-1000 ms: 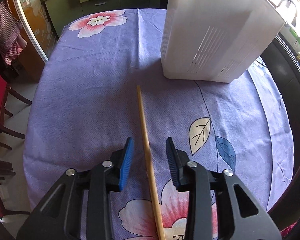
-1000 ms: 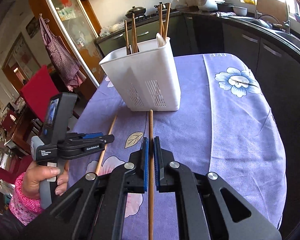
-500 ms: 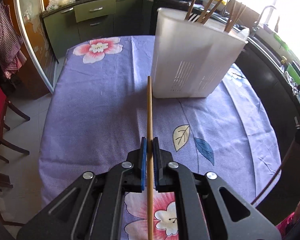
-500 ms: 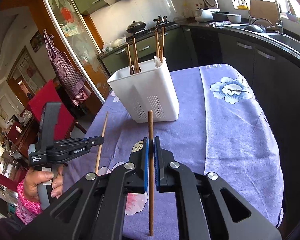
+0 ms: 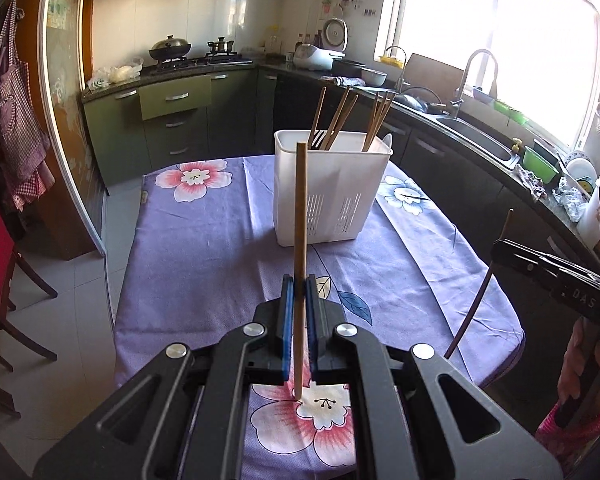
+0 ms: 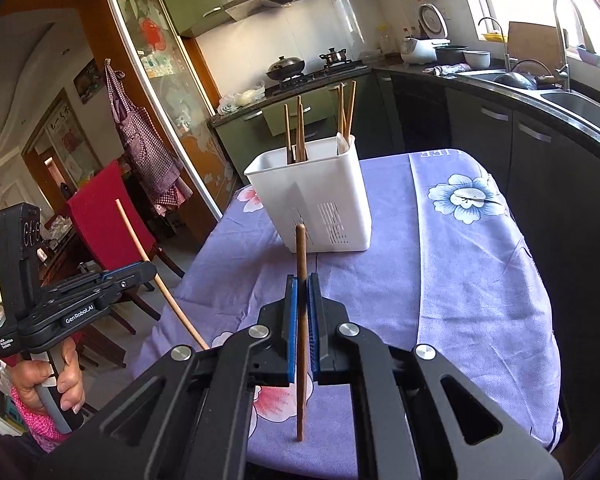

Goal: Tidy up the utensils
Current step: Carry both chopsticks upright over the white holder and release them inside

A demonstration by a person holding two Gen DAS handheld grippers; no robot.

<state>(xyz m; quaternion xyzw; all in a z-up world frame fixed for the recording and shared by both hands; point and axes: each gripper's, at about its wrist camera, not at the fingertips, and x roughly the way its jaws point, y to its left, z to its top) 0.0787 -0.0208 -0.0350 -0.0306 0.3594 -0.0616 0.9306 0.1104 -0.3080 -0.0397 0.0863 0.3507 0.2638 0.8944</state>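
My left gripper (image 5: 299, 286) is shut on a light wooden chopstick (image 5: 300, 216), held upright above the table. My right gripper (image 6: 301, 284) is shut on a darker wooden chopstick (image 6: 301, 256), also held upright. A white slotted utensil holder (image 5: 324, 188) stands on the purple floral tablecloth (image 5: 204, 240) ahead, with several chopsticks (image 5: 342, 118) standing in it. The holder (image 6: 320, 204) also shows in the right wrist view. The left gripper with its chopstick (image 6: 140, 246) appears at the left in the right wrist view; the right one's chopstick (image 5: 488, 276) appears at the right in the left wrist view.
Red chairs (image 6: 108, 208) stand left of the table. Dark kitchen cabinets with a sink (image 5: 476, 136) run along the right and back. The table edge (image 5: 120, 320) drops off at the left.
The left gripper closed on the light chopstick lying on the cloth and lifted it. Both grippers have risen and tilted up, so both chopsticks now stand upright above the table.
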